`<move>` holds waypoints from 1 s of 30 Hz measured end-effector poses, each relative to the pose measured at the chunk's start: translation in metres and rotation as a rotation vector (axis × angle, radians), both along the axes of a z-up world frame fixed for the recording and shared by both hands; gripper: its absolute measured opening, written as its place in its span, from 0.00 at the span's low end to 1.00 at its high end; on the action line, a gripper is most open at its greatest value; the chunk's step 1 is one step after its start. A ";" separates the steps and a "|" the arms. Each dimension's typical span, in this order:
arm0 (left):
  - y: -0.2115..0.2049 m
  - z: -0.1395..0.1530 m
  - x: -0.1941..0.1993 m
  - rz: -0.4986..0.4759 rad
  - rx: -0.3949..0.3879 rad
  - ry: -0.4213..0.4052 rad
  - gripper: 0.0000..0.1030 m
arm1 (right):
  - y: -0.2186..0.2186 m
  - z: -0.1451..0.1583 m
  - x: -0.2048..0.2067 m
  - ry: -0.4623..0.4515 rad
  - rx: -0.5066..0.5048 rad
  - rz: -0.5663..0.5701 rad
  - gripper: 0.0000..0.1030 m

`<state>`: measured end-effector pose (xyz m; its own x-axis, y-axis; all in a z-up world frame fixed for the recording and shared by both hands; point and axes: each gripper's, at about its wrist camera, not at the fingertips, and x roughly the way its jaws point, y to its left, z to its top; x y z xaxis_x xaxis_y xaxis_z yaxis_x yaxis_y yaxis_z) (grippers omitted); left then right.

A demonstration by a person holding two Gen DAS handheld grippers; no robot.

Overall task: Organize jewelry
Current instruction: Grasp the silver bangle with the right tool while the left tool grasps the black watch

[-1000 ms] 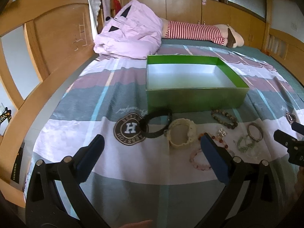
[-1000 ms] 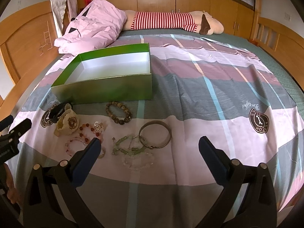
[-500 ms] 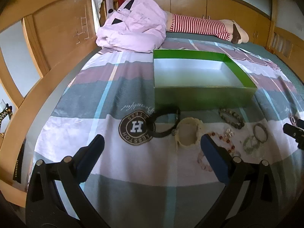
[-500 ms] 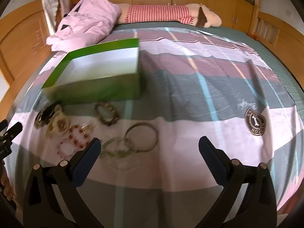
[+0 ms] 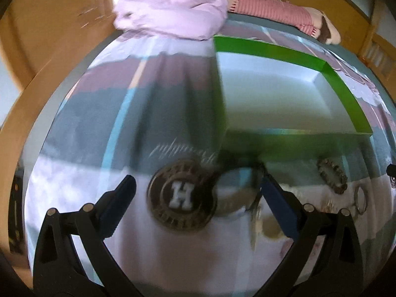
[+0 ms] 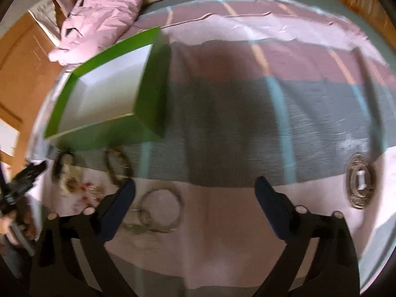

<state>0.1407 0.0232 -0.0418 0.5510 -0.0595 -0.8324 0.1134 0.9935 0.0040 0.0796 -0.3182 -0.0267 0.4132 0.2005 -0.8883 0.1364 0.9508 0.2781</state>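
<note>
1. Bed point(image 6: 222, 235) carries the jewelry; green box point(image 5: 346, 99) beyond is bare inside.
2. Left gripper point(image 5: 198, 208) gapes, empty, over black bangle point(image 5: 237, 173).
3. Right gripper point(image 6: 195, 198), jaws just narrowing but apart and empty, nears metal bangle point(image 6: 162, 209).
4. We judge first pick-ups pending: descend, clamp.

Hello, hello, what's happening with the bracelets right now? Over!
Left gripper open, empty; right gripper open, empty, jaws just closing slightly. Bracelets lie loose on the bedspread; green box holds none. Nothing in the way.

A home bedroom: a bed point(image 6: 222, 113) with striped sheet, wooden headboard point(image 5: 49, 37) and pink quilt point(image 5: 173, 7).
</note>
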 end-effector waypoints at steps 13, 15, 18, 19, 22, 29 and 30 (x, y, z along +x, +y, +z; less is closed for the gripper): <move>-0.017 -0.013 0.011 -0.108 0.018 0.063 0.98 | 0.043 -0.035 0.040 0.098 0.030 0.303 0.59; -0.019 -0.013 0.009 -0.111 0.043 0.056 0.98 | 0.040 -0.039 0.044 0.107 0.054 0.325 0.51; -0.022 -0.013 0.006 -0.125 0.046 0.055 0.98 | 0.034 -0.037 0.045 0.100 0.074 0.360 0.43; -0.022 -0.012 0.005 -0.127 0.045 0.054 0.98 | 0.033 -0.033 0.043 0.076 0.077 0.371 0.43; -0.023 -0.011 0.004 -0.132 0.046 0.050 0.98 | 0.044 -0.019 0.035 0.018 0.084 0.476 0.43; -0.025 -0.007 0.001 -0.135 0.072 0.025 0.98 | 0.061 -0.035 0.029 0.017 -0.109 0.660 0.43; -0.025 -0.006 0.001 -0.138 0.069 0.023 0.98 | 0.059 -0.037 0.031 0.032 -0.111 0.660 0.43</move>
<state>0.1415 -0.0019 -0.0476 0.5227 -0.0757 -0.8492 0.2494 0.9661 0.0674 0.1109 -0.2596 -0.0641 0.2084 0.3083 -0.9282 -0.4766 0.8607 0.1789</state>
